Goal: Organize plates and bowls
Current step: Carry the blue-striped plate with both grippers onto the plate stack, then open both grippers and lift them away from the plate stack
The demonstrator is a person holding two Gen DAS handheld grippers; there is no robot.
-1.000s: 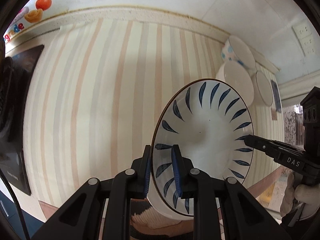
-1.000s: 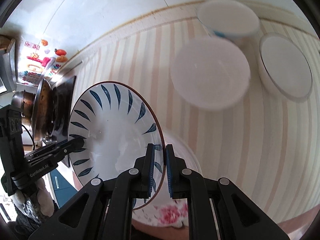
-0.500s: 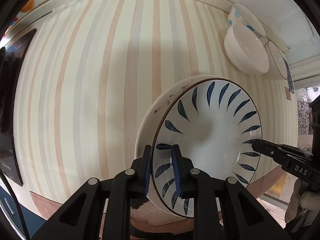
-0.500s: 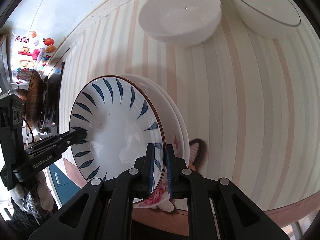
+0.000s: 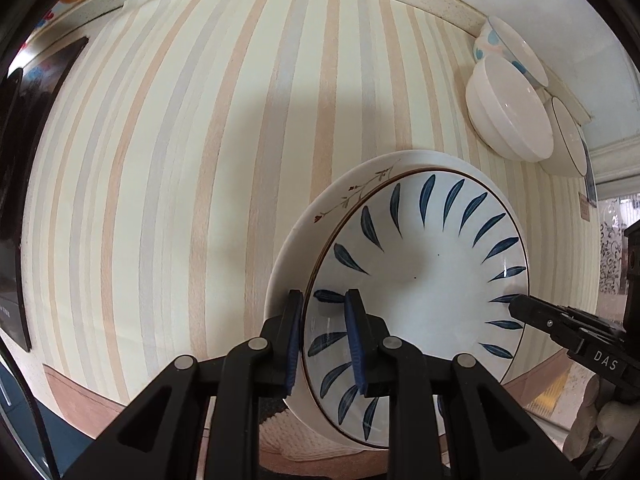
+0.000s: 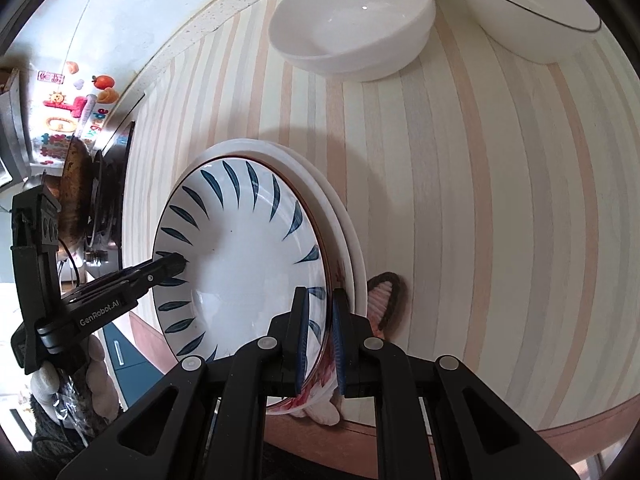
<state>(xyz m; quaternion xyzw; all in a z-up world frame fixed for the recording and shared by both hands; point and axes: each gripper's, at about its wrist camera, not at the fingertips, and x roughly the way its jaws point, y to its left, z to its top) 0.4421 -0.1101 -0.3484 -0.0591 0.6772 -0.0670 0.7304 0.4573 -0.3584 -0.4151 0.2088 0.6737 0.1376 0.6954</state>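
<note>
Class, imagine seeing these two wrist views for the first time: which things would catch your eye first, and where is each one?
The blue-leaf plate dominates both views, pinched at opposite rims by the left gripper and right gripper, low over a stack of white plates near the table's front edge. Next comes the striped tabletop, then the white bowls clustered at its far side by the wall.

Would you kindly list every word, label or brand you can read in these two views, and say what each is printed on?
"DAS": on the right gripper, seen from the left wrist view.
"GenRobot.AI": on the left gripper, seen from the right wrist view.
Colourful wall stickers: lettering too small and distorted to read.
Small tag at the left view's right edge: unreadable.
</note>
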